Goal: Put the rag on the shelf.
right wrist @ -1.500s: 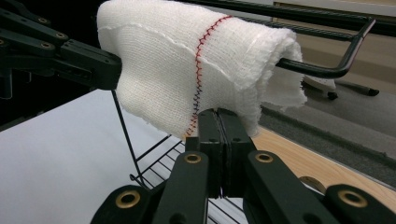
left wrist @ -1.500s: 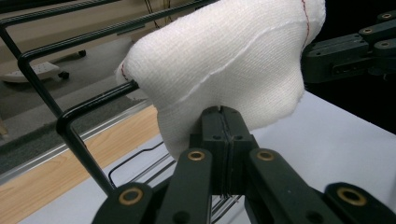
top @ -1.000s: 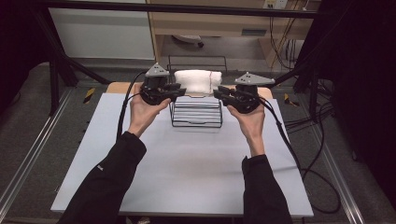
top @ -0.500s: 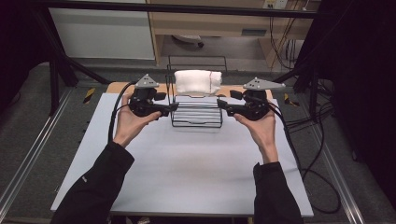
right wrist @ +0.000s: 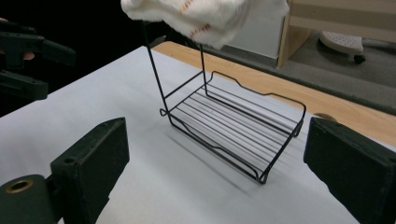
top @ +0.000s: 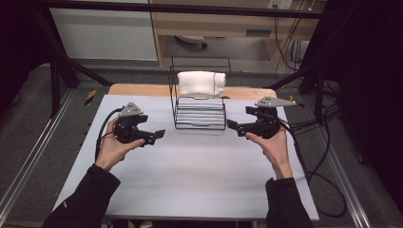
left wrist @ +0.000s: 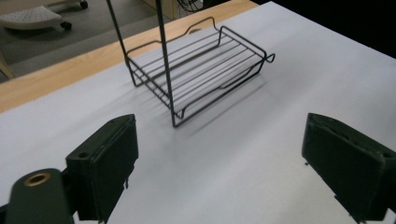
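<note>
Our left gripper [top: 159, 135] has its jaws spread wide with nothing between them; they have just been opening, and in the left gripper view only bare table [left wrist: 261, 140] lies in the gap. Our right gripper [top: 233, 126] is likewise wide apart and holds nothing, its jaws having just been opening too. From above we see both grippers pointing inward at each other, each a little way off from the wire rack [top: 199, 114], which stands between them toward the far edge of the white table [top: 190, 175]. The left gripper sits lower and nearer to us than the right. The left gripper view gives us the rack's [left wrist: 196, 70] flat bottom shelf of parallel wires and two thin uprights rising out of the top of the picture, but it cuts off whatever sits up there. The right gripper view fills that in: a folded white towel [right wrist: 205, 16] with a thin red stripe drapes over the rack's [right wrist: 233, 126] top bar, above the empty shelf. That view also catches our left gripper [right wrist: 46, 65] far off at its left edge, dark against the black background. The high view adds the towel [top: 200, 83] seen as a rolled bundle on the top bar, the strip of bare wood [top: 142, 90] beyond the white sheet, and the cables [top: 313, 142] trailing off to the right.
</note>
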